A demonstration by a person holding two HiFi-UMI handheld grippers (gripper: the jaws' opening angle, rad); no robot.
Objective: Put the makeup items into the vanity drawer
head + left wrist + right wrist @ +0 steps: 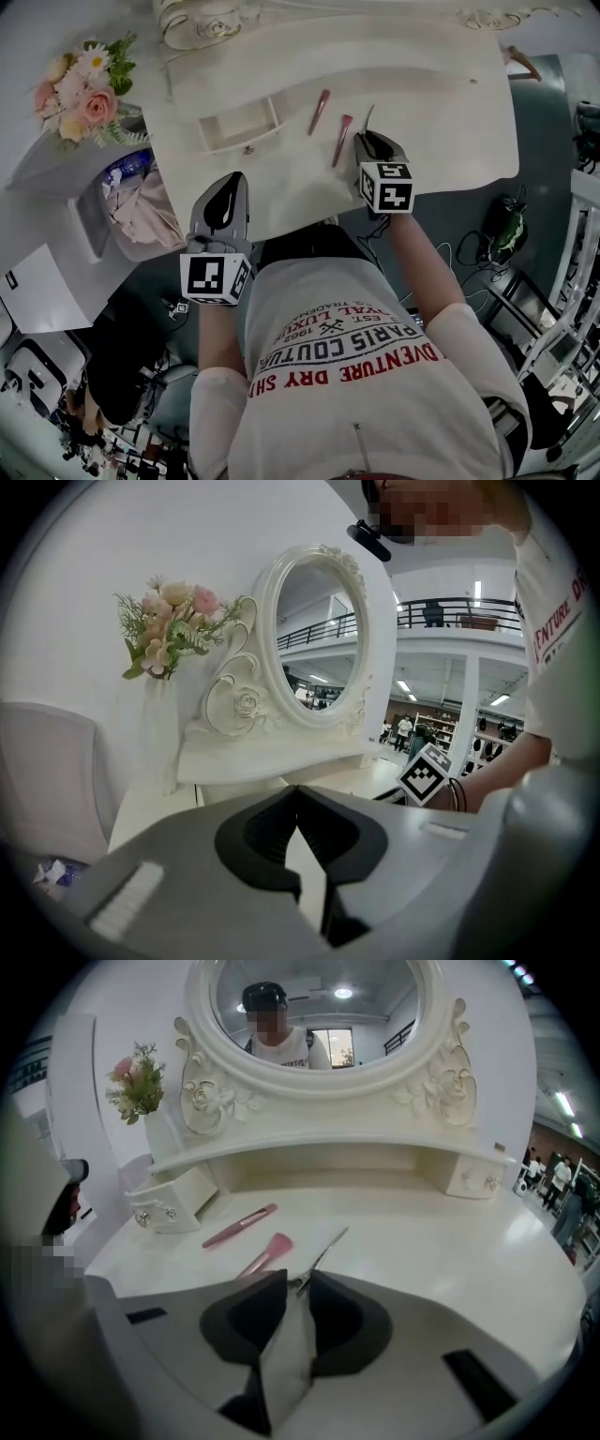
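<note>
On the white vanity top [450, 103] lie a long pink makeup stick [319, 111], a pink brush [341, 139] and a thin silver tool [368, 117]. In the right gripper view the stick [240, 1224] and brush [267, 1252] lie left of the silver tool [326, 1249]. My right gripper [367, 139] points down at that tool. Its near end sits between the jaw tips [298, 1281], which stand slightly apart. The small drawer [234, 142] is pulled out at the left and looks empty. My left gripper [232, 183] hovers shut at the table's front edge, holding nothing [296, 794].
An oval mirror [314, 1016] with a shelf rises behind the table. A vase of flowers [84, 89] stands at the far left. A white bin with cloth [141, 202] sits beside the table. A second small drawer [473, 1177] at the right is closed.
</note>
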